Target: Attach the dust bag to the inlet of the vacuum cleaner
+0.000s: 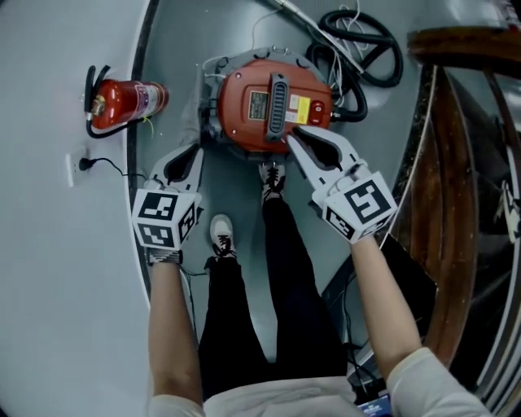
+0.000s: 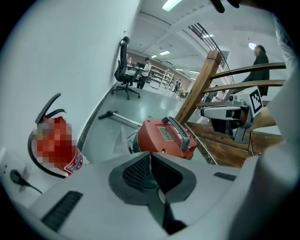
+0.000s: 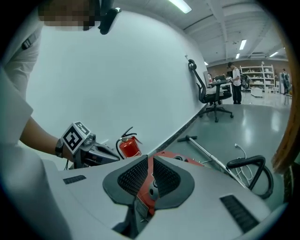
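Open-plan office hall: swivel chair (image 3: pixel 213 98), far shelving (image 3: pixel 260 77), strip ceiling lights (image 3: pixel 181 5), grey polished floor (image 3: pixel 262 126).

Fire extinguisher (image 1: pixel 122 103), office chair (image 2: pixel 124 70), wooden railing (image 2: pixel 200 85)

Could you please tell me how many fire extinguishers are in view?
1: the fire extinguisher stands by the wall, left of the vacuum cleaner in the head view. Others may be hidden out of frame.

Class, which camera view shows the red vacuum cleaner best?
The head view: the vacuum shows nearly whole from above, handle and labels clear. The left gripper view shows the vacuum aslant, its base cut off. The right gripper view shows only a red sliver of it.
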A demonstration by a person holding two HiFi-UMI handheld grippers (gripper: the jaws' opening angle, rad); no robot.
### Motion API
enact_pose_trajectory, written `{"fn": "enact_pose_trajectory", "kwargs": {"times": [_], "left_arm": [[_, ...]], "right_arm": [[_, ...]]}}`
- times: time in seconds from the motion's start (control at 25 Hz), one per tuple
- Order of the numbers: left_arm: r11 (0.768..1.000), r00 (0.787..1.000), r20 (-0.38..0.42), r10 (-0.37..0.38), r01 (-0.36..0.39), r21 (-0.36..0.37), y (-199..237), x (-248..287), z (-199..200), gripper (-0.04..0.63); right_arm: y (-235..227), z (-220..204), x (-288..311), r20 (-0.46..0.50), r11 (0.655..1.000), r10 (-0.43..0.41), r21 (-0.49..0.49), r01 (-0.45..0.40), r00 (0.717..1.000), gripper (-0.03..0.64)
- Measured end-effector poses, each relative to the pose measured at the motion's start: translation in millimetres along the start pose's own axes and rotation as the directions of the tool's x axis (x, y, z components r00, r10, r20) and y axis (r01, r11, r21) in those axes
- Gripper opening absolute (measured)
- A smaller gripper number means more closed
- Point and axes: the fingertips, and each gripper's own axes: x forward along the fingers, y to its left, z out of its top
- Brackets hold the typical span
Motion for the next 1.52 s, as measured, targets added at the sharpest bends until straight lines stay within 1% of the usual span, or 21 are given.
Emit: {"fn": "enact_pose_trajectory", "kwargs": {"times": [0.08,0.28,0.48,0.64,0.84,1.04,1.16,1.28,1.52], "left_arm": [[0.999,1.0,0.002,0.004,-0.004,0.034,-3,-10,16,0.002],[0.994,1.0,-0.001,-0.014,0.014,0.109,-18,-42,49,0.002],[0.989,0.998,0.019,-0.06,0.057,0.133,-47,-88,79,0.002],[0.986,0.995,0.056,-0.085,0.076,0.148,-70,-128,103,0.002],[0.978,0.99,0.102,-0.101,0.08,0.191,-82,-181,136,0.002],[0.968,0.982,0.155,-0.106,0.066,0.241,-90,-231,171,0.002],[0.963,0.978,0.176,-0.11,0.061,0.264,-93,-255,185,0.002],[0.955,0.973,0.201,-0.116,0.054,0.292,-102,-279,199,0.002],[0.934,0.954,0.266,-0.134,0.032,0.357,-134,-332,229,0.002]], "right_arm": [[6,15,-8,0.002,0.999,-0.005,-0.036,0.005,1.0,0.049],[22,47,-34,0.001,0.994,-0.006,-0.106,0.007,1.0,0.041],[42,75,-63,-0.027,0.984,-0.025,-0.178,0.019,0.999,0.032],[64,104,-88,-0.03,0.977,-0.044,-0.211,0.036,0.999,0.029],[94,149,-118,0.009,0.965,-0.062,-0.255,0.062,0.998,0.029],[116,185,-147,0.049,0.96,-0.083,-0.263,0.093,0.995,0.029],[127,204,-158,0.068,0.959,-0.091,-0.264,0.106,0.994,0.029],[141,227,-174,0.112,0.959,-0.094,-0.258,0.12,0.989,0.029],[178,270,-217,0.202,0.945,-0.09,-0.292,0.148,0.975,0.029]]}}
